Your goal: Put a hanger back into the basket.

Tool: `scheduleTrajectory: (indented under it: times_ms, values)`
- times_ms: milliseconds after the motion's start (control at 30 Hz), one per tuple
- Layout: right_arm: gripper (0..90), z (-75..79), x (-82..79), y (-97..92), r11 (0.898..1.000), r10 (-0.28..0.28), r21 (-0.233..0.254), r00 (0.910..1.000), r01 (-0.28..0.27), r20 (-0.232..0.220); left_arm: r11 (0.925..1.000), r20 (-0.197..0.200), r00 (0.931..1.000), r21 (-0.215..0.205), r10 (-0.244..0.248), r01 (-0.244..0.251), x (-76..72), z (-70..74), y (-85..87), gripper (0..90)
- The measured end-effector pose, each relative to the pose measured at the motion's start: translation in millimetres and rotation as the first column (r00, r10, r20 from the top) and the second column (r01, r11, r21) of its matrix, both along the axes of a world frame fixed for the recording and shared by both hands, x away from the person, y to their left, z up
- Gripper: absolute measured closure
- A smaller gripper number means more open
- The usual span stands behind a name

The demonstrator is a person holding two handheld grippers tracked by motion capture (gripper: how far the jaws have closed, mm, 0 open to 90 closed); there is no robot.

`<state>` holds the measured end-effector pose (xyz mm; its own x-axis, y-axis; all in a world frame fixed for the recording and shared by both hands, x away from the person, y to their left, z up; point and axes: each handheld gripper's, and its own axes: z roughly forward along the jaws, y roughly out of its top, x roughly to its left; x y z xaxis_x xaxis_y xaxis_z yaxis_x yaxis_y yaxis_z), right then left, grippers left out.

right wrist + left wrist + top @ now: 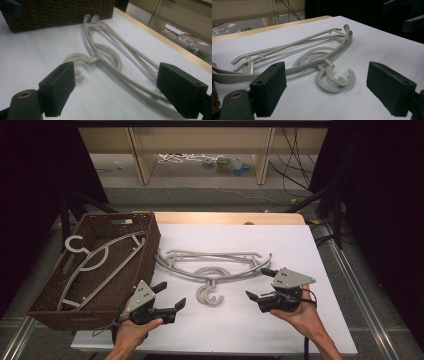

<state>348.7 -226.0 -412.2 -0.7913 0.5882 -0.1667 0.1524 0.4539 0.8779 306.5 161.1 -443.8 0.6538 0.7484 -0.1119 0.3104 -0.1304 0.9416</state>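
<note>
Several grey plastic hangers (212, 262) lie stacked in the middle of the white table top (280, 330), their hooks (209, 292) pointing toward me. My left gripper (171, 295) is open and empty, just left of the hooks. My right gripper (257, 283) is open and empty to their right. In the left gripper view the hooks (335, 80) lie ahead between my wide-apart jaws, with the left gripper (329, 92) clear of them. In the right gripper view the hangers (112, 57) run away from the right gripper (120, 92), which touches nothing.
A brown wicker basket (145, 255) stands at the table's left with grey hangers (100, 262) inside it; the basket (57, 12) is at the far side in the right gripper view. Shelving legs and cables lie on the floor beyond the table.
</note>
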Motion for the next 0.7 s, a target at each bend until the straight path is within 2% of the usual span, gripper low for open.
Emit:
scheduleTrajectory:
  times_ms: [33,67,167,200,267,367,400,533,633,700]
  values:
    - [16.6,-0.4,4.4,2.0,1.000,0.002,-0.014,1.0000,-0.002,0.006,0.9999,0.015,0.9999,-0.006,-0.008,0.008,0.9,0.1,1.0,16.1]
    - [19.3,-0.9,14.3,6.0,0.997,0.026,-0.066,0.9996,-0.026,-0.008,0.9999,0.006,1.0000,-0.014,0.003,-0.003,0.2,0.2,0.7,16.0]
    - [20.8,-3.0,26.5,13.5,0.989,0.054,-0.134,0.9985,-0.055,-0.012,0.9999,0.011,0.9998,0.003,-0.014,0.014,1.6,0.8,2.5,16.0]
    - [20.9,-4.1,33.0,18.0,0.984,0.063,-0.166,0.9978,-0.065,-0.020,0.9998,0.012,0.9997,-0.011,-0.019,0.019,2.4,0.1,2.0,16.0]
    - [21.2,-6.2,43.5,25.2,0.976,0.073,-0.204,0.9969,-0.077,-0.029,0.9998,0.011,0.9998,-0.008,-0.016,0.016,2.7,0.2,2.6,16.1]
    - [21.8,-10.6,56.6,34.8,0.967,0.095,-0.230,0.9930,-0.109,-0.070,0.9998,0.008,0.9998,-0.006,-0.017,0.017,2.5,0.5,3.3,16.1]
    - [23.1,-13.3,62.7,38.5,0.960,0.113,-0.249,0.9898,-0.131,-0.088,0.9998,0.007,0.9998,-0.006,-0.019,0.019,2.7,0.4,3.4,16.1]
    - [25.6,-23.8,79.4,48.8,0.941,0.121,-0.301,0.9843,-0.155,-0.129,0.9999,0.005,0.9998,0.002,-0.017,0.017,2.5,0.7,4.1,16.1]
    - [28.1,-29.7,89.6,52.4,0.931,0.113,-0.329,0.9829,-0.156,-0.145,0.9997,0.003,0.9997,0.004,-0.023,0.023,2.9,0.4,3.9,16.4]
    - [30.1,-34.0,95.5,54.8,0.928,0.111,-0.335,0.9796,-0.162,-0.167,0.9996,0.003,0.9996,0.009,-0.027,0.027,2.7,0.3,3.5,16.4]
